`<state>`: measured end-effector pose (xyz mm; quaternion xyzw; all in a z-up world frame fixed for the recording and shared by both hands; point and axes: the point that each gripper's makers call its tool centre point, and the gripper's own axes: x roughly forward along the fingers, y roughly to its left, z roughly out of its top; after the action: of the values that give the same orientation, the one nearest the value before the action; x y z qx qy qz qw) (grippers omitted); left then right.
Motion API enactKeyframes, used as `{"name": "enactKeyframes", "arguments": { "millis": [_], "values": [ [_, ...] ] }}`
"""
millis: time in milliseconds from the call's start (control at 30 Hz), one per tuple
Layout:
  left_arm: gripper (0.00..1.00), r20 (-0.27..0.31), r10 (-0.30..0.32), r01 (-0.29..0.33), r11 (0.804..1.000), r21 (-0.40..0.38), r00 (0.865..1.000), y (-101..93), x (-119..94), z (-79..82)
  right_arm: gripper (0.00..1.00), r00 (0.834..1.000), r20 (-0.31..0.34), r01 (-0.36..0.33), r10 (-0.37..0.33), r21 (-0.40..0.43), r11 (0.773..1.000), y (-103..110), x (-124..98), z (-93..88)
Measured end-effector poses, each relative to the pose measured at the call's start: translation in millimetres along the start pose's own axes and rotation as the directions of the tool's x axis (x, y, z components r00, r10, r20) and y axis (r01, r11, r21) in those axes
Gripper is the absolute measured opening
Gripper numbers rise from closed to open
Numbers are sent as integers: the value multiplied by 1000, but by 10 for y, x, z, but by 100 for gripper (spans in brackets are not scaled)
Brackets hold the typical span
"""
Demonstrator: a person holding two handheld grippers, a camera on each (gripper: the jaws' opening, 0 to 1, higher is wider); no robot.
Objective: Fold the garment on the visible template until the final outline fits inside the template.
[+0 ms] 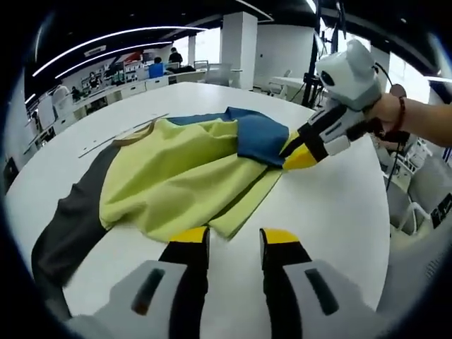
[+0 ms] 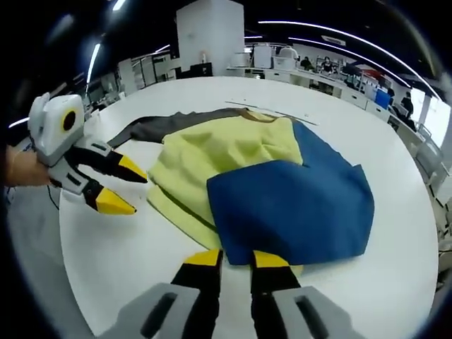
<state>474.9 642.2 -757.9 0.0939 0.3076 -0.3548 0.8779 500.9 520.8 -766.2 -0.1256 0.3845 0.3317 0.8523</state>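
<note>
Nearest the lens in the left gripper view, the left gripper (image 1: 234,236) stands with its yellow-tipped jaws spread and nothing between them, just short of the near hem.

White table (image 1: 339,212): round, and carries everything.

Garment (image 1: 176,183): a lime-green shirt lying rumpled at the table's middle, collar toward the far side.

Blue panel (image 2: 289,205): doubled over the green, its free edge toward the right gripper.

Dark grey sleeve (image 1: 70,219): trails out flat from under the green, away from the right gripper.

Thin strips (image 1: 120,136): lie on the table beside the collar. I take them for the template's edge, though I cannot trace its full outline.

Right gripper (image 2: 237,258): jaws drawn close on the garment's hem where blue meets green; I read this as a pinch on the cloth.

Step in hand, as I judge it: carrying a fold across. To do it well I would close the left gripper on the near hem level with the right, lift both corners together to keep the edge taut, and lay it down parallel to the strips. I would lift low, so the layers beneath do not drag. The grey sleeve needs tucking in afterwards.
</note>
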Motion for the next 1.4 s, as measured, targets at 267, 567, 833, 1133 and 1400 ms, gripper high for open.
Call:
{"name": "enactKeyframes", "arguments": {
  "millis": [267,567,833,1133,1400],
  "values": [
    [21,-21,9,-9,1000,-5,1000,58,94,-26,4,1000,-5,5,-5,-32,999,-8,9,-21],
    [16,-32,37,-36,999,38,999,94,69,-16,2,1000,2,16,-16,-47,999,-11,11,-17],
    [13,-25,41,-38,995,93,999,99,100,0,2,1000,1,16,-16,-63,998,-4,8,-24],
    [1,-31,40,-37,996,80,999,116,159,0,0,1000,12,-9,9,-31,999,3,1,-31],
    [0,-38,28,-24,996,88,999,93,115,-8,0,999,31,-16,17,-34,999,11,-92,16]
  ]
}}
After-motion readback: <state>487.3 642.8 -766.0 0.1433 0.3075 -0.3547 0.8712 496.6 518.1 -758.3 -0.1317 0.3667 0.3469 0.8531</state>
